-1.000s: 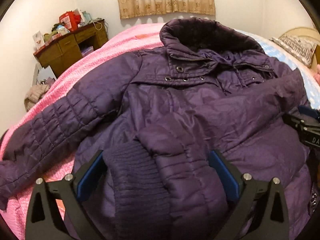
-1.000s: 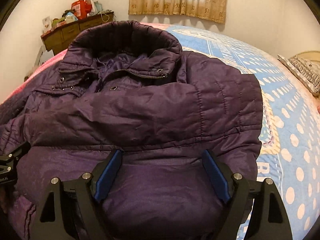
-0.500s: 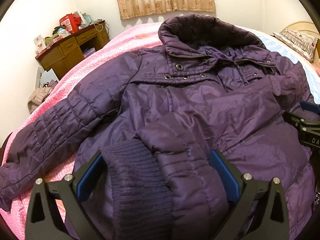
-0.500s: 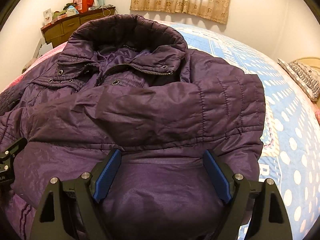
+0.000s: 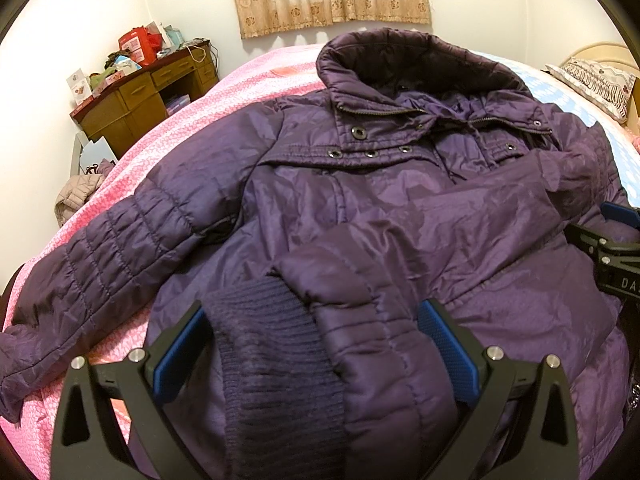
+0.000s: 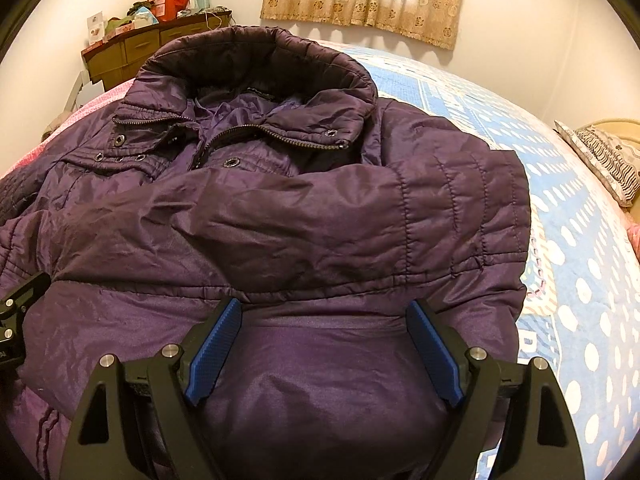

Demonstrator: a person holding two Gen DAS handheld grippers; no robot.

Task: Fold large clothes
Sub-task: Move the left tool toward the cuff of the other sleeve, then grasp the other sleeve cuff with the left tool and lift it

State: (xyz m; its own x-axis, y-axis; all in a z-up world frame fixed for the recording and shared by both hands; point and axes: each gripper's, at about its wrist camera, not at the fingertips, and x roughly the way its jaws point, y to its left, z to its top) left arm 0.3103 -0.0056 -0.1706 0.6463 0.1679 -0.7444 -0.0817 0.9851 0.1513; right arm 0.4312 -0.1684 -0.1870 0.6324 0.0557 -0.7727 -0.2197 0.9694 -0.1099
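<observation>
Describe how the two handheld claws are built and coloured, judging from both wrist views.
Both look alike. The left claw and right claw each have matte black, angular fingers with triangular cut-outs and round silver bolt heads. The inner pads are blue with a fine ribbed texture. White lettering, only partly readable, shows on the right claw's body. No cables or sleeves are visible.
</observation>
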